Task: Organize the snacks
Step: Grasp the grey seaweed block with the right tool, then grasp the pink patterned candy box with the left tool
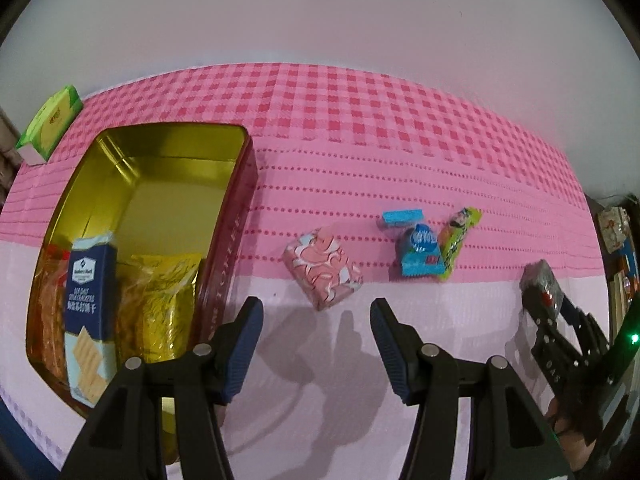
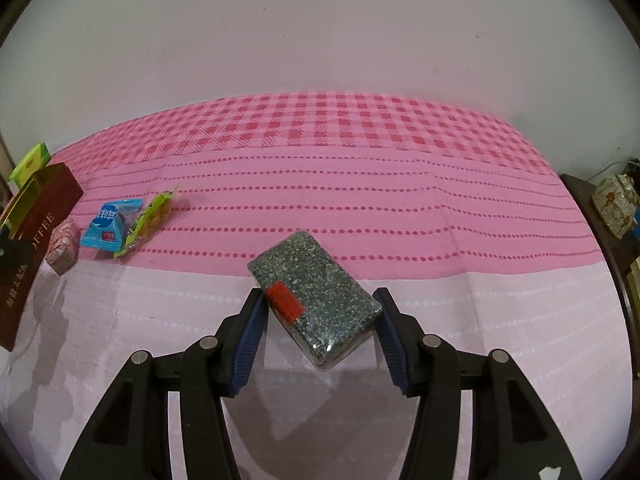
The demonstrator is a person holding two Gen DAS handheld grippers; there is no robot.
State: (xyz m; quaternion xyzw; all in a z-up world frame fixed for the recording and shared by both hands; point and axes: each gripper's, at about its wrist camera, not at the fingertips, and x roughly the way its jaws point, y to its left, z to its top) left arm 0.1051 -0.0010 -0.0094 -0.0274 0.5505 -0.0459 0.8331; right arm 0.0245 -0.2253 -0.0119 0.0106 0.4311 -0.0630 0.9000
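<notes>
Pink-clothed tabletop [image 2: 400, 216]: right tongs [image 2: 320, 320] seemingly pinch the speckled packet [image 2: 316, 300] diagonally, so it could twist loose. Left tongs [image 1: 316, 332] gape empty.

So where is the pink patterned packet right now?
In the left wrist view the pink packet lies on the tablecloth, right of the tin and left of the blue packet, ahead of the open left tool.

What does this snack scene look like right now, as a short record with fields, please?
surface: pink tablecloth
tin: open, gold inside, holds cracker box and gold packets
loose snacks: pink packet, blue packets, green packet
left gripper: open, nothing held
right gripper: closed on speckled dark block, off the cloth
far left: green box
</notes>
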